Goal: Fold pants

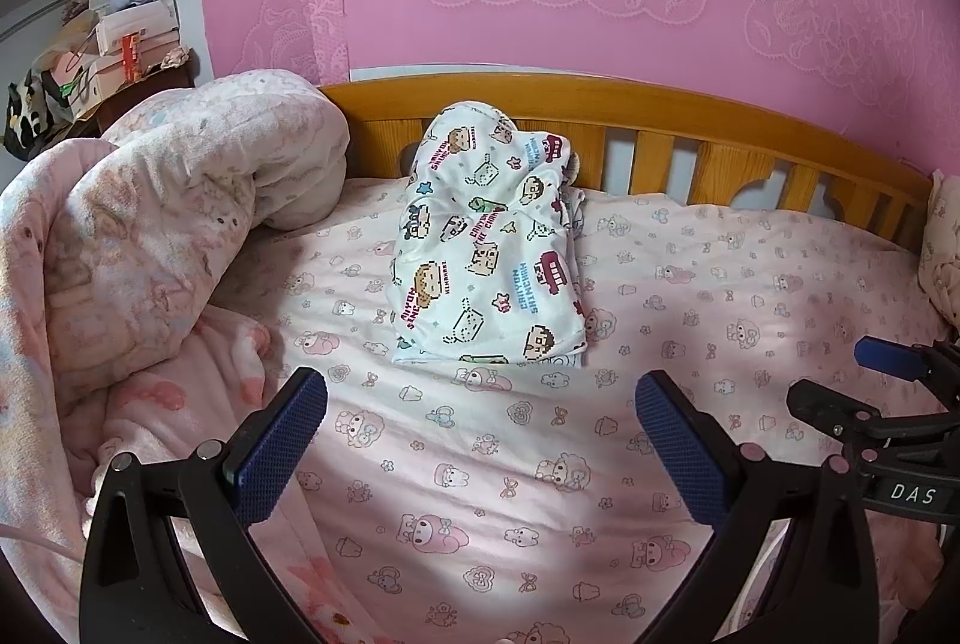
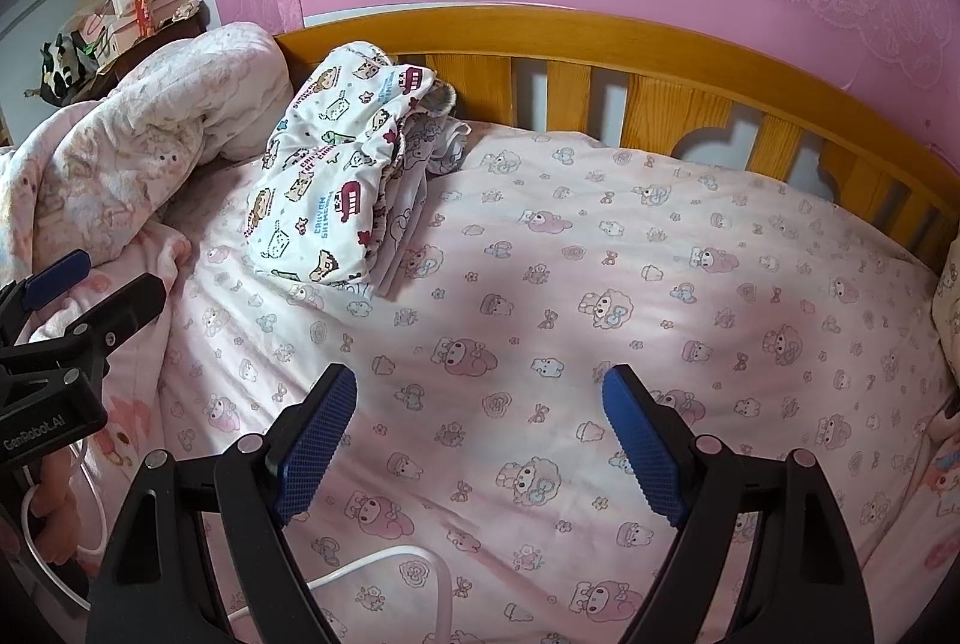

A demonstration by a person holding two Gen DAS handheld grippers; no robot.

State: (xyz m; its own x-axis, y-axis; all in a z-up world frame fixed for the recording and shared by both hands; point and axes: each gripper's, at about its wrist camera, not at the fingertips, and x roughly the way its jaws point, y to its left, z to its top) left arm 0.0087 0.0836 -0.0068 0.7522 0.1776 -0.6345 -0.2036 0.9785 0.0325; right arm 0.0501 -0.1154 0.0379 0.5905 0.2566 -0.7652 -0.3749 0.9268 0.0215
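The white cartoon-print pants (image 1: 489, 248) lie folded into a compact bundle on the pink bed sheet (image 1: 540, 464), their far end leaning on the wooden headboard (image 1: 600, 104). They also show in the right wrist view (image 2: 336, 188), upper left, on top of another folded pale printed cloth (image 2: 414, 218). My left gripper (image 1: 480, 398) is open and empty, hovering just in front of the pants. My right gripper (image 2: 480, 392) is open and empty over bare sheet, to the right of the pants. Each gripper shows at the edge of the other's view.
A bunched pink quilt (image 1: 150, 224) fills the left side of the bed. A cluttered shelf (image 1: 102, 56) stands at the far left. A white cable (image 2: 384, 566) lies on the sheet near my right gripper. A pillow edge (image 1: 942, 248) is at the far right.
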